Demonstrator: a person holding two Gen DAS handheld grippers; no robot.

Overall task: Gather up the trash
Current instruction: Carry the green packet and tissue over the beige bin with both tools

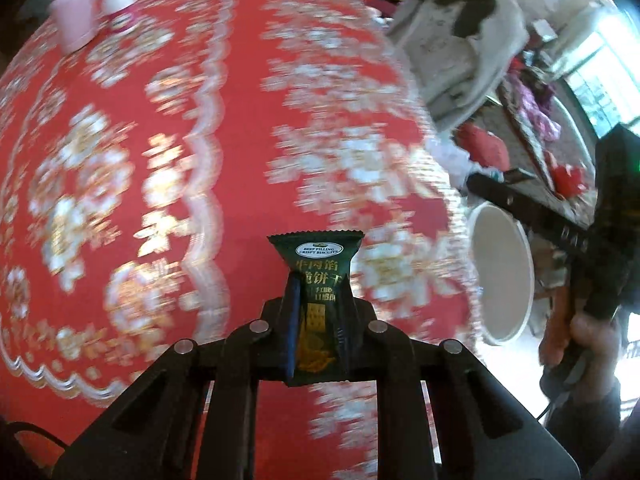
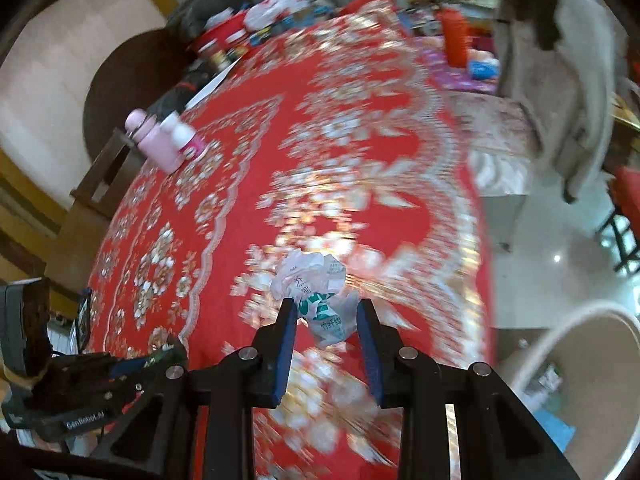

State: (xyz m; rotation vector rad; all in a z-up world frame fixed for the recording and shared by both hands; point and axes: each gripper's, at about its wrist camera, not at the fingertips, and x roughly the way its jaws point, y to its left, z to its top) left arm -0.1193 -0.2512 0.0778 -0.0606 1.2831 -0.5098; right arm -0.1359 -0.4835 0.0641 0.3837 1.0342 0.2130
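My left gripper (image 1: 318, 300) is shut on a dark green biscuit wrapper (image 1: 318, 280) and holds it upright above the red patterned tablecloth (image 1: 160, 140). My right gripper (image 2: 326, 312) is open, its blue pads either side of a crumpled white and green wrapper (image 2: 316, 288) that lies on the tablecloth (image 2: 280, 140). A white bin (image 1: 502, 272) stands off the table's right edge; it also shows in the right wrist view (image 2: 592, 380) at the lower right, with some trash inside.
A pink bottle (image 2: 154, 140) and a small white bottle (image 2: 184, 134) stand at the table's far left. A person in a pale coat (image 2: 560, 72) stands at the far right. Clutter (image 2: 260, 28) lies at the table's far edge.
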